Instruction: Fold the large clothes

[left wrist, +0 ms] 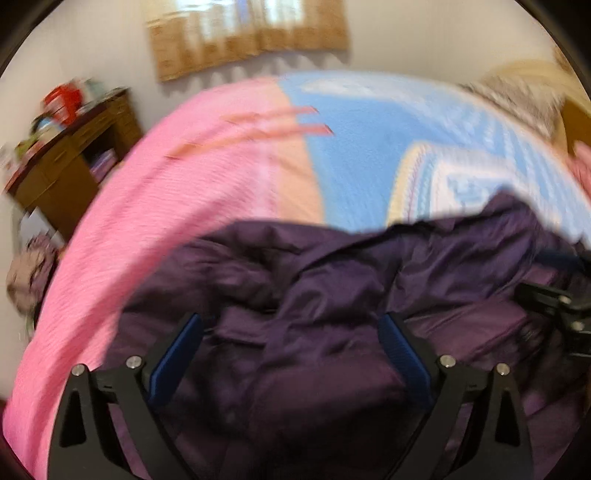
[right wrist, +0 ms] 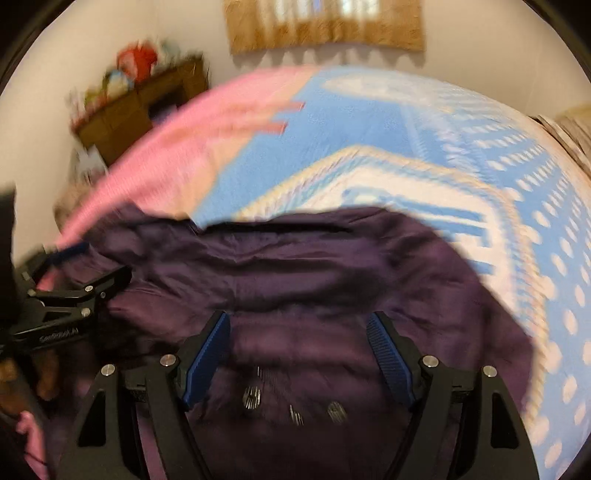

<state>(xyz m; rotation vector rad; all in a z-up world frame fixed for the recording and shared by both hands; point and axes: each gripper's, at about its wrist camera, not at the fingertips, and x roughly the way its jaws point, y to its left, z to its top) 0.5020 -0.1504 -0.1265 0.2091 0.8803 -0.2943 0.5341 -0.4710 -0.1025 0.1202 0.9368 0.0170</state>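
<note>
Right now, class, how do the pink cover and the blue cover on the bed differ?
The pink cover is plain with fine ribbing; the blue cover carries white dots and cream bands. The purple jacket lies mostly on the blue cover and only reaches the pink cover's edge. Both are spread flat on the bed, side by side.

Ahead of my claw spreads a pink woven bedspread beside a blue-and-white patterned blanket. Far ahead to my left stands a cluttered brown wooden desk, and a tan curtain hangs on the wall beyond.
</note>
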